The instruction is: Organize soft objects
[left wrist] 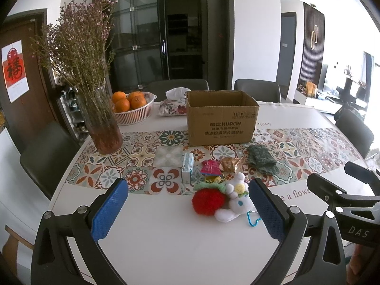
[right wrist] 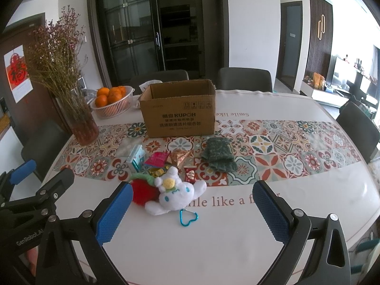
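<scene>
Plush white fabric covers the rabbit toy (right wrist: 174,196), which lies near the desk (right wrist: 213,242) front edge against a red pompom (right wrist: 142,193). It looks light and compressible; take hold across the body, clear of the metal carabiner (right wrist: 188,217). Green knitted cloth (right wrist: 218,156) lies before the cardboard box (right wrist: 178,109). Left tool (left wrist: 187,210) and right tool (right wrist: 190,212) both stand apart, empty.

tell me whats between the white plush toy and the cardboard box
Snack wrappers: a pink packet and a gold one lie between the white plush toy and cardboard box, clearest in the right wrist view.
</scene>
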